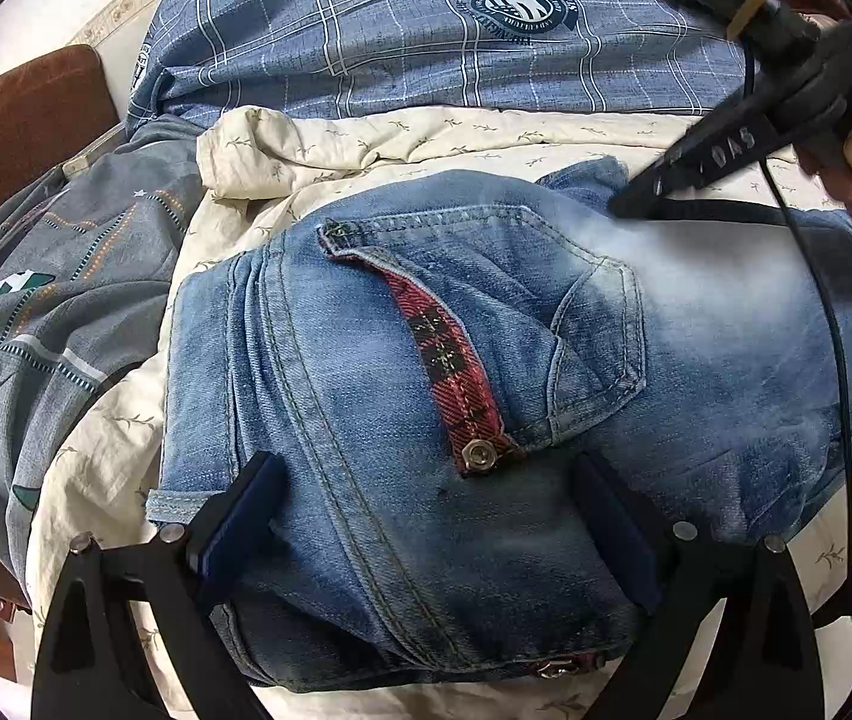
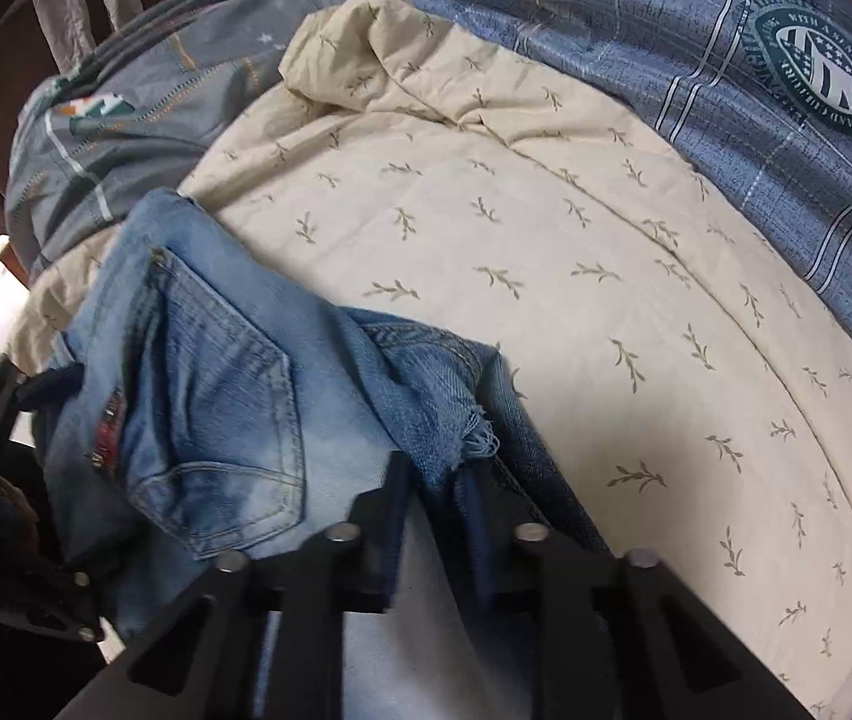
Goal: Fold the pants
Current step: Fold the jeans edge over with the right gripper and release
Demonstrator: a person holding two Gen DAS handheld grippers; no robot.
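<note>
faded blue denim pants [image 1: 426, 396], folded into a thick bundle, on the cream leaf-print quilt [image 2: 546, 252] of the bed. likely heavy, stiff at seams, non-slippery, not fragile. left hand-held gripper [image 1: 426, 534]: fingers spread wide over the waistband end, gripping nothing. right hand-held gripper [image 2: 432, 510]: fingers nearly together, apparently pinching the frayed hem layers. best held at stacked hems or waistband, through all layers.
</note>
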